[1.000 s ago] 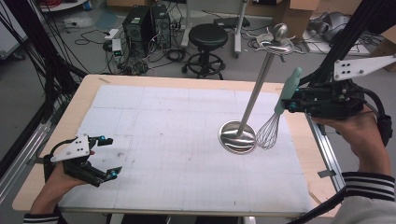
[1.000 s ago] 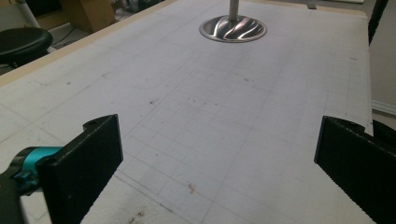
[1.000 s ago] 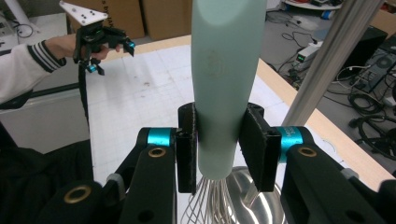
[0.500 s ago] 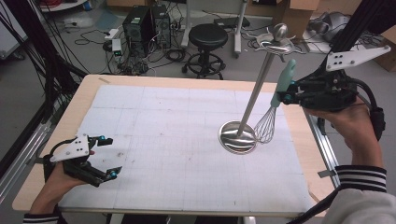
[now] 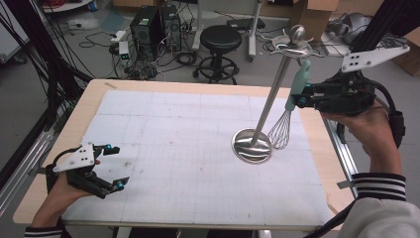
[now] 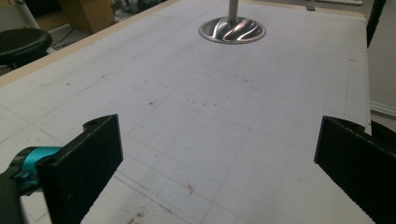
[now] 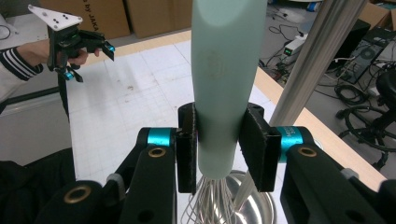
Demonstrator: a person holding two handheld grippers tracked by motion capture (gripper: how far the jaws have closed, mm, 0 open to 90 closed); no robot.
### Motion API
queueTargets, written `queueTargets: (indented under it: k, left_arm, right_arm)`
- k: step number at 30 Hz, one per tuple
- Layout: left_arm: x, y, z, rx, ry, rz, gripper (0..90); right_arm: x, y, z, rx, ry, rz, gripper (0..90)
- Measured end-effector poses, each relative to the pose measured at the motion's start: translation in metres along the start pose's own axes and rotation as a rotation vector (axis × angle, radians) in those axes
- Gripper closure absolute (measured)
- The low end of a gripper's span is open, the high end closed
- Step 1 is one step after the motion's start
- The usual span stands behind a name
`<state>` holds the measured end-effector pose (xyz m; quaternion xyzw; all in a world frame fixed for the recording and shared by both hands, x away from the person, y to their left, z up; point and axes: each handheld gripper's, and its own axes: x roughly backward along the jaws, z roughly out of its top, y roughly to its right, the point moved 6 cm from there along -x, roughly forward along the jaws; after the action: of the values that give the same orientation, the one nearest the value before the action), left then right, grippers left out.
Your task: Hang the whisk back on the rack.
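The whisk (image 5: 289, 111) is pinched by its handle between the right gripper (image 5: 300, 97) jaws, not yet hung on the stand (image 5: 270, 106); the left gripper (image 5: 116, 166) jaws are spread, nothing between.

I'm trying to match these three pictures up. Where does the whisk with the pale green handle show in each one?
High view: the whisk hangs right of centre, beside the metal stand.
Left gripper view: I can't make it out; the stand's round base sits at top centre.
Right gripper view: its handle rises up the middle, clamped in the right tool.
Shared landmark: the stand's base.
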<state>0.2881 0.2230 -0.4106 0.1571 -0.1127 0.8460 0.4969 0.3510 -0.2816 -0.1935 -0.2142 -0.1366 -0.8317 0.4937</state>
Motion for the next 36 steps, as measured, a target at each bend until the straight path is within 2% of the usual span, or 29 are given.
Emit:
queueTargets:
  k: [12,25,36]
  left_arm:
    - [0.0,0.0,0.0,0.001,-0.003,0.0,1.7]
    - [-0.001,0.0,-0.001,0.001,-0.004,0.0,1.7]
    - [0.0,0.0,-0.001,-0.001,-0.006,-0.001,1.7]
  right_arm:
    - [-0.004,0.003,-0.001,-0.027,-0.021,-0.011,68.5]
    - [-0.002,0.011,-0.003,-0.056,-0.017,-0.035,68.5]
    - [-0.007,0.016,-0.005,-0.075,-0.007,-0.057,68.3]
